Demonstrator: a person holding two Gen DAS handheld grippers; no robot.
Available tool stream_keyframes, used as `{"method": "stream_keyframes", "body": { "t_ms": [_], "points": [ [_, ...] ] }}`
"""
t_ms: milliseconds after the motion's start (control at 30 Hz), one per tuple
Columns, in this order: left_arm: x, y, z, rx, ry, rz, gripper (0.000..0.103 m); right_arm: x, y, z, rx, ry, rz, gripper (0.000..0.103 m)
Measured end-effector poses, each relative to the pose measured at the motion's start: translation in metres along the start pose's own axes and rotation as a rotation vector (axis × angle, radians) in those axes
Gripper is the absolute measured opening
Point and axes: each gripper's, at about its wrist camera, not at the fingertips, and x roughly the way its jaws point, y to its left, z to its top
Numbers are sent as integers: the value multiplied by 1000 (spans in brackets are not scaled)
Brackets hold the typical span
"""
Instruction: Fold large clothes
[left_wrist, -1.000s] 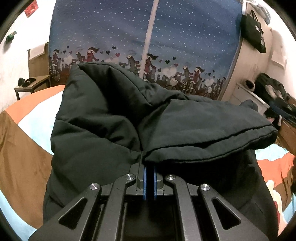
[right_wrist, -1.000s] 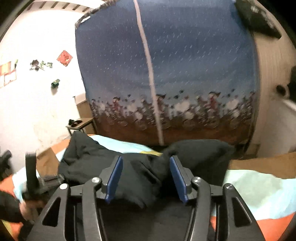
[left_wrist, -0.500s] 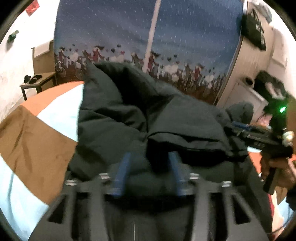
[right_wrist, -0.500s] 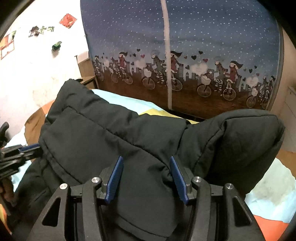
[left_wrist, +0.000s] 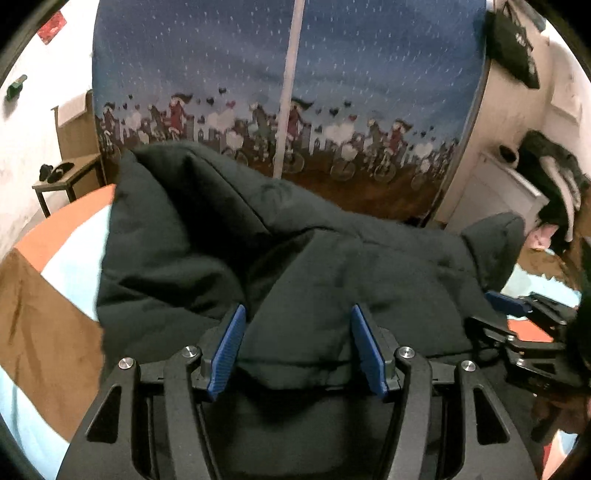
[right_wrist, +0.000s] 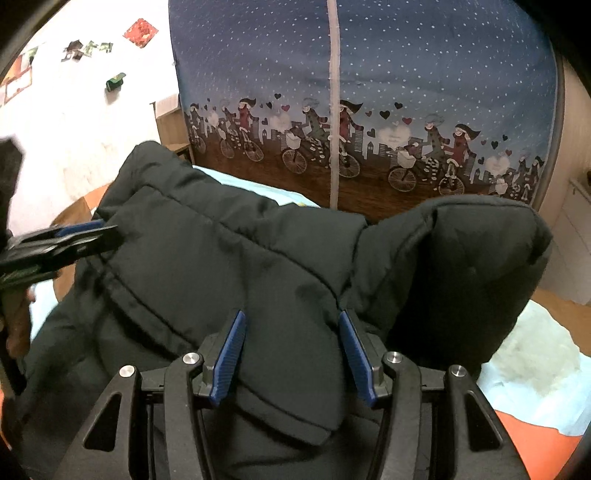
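A dark padded jacket (left_wrist: 332, 258) lies bunched on the bed, with one thick fold laid over its middle. My left gripper (left_wrist: 295, 347) is open, and the edge of that fold lies loosely between its blue pads (left_wrist: 227, 350). My right gripper (right_wrist: 291, 354) is also open, low over the jacket (right_wrist: 221, 258), with a flap of it between the pads and no visible squeeze. The left wrist view shows the right gripper (left_wrist: 517, 321) at the jacket's right side. In the right wrist view the left gripper (right_wrist: 66, 240) is at the jacket's left edge, held by a hand.
The bed sheet (left_wrist: 44, 314) has brown, orange and pale blue patches. Behind the bed stands a blue fabric wardrobe (left_wrist: 295, 92) printed with cyclists. A small table (left_wrist: 62, 177) is at the far left; a white cabinet (left_wrist: 498, 192) piled with clothes is at the right.
My left gripper's jaws, shut on the jacket's fold before, have opened and the fold now lies loose. My right gripper has come down from the air onto the jacket.
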Motion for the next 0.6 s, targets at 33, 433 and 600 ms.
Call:
{"method": "stream_keyframes", "body": {
  "t_ms": [33, 433, 600],
  "points": [
    [6, 0, -1, 5, 6, 1, 54, 2, -1, 0, 0, 5, -5, 51],
    [66, 14, -2, 17, -3, 10, 79, 64, -23, 20, 14, 69, -58, 53],
    [85, 11, 0, 42, -47, 43, 82, 87, -29, 22, 7, 59, -81, 53]
  ]
}}
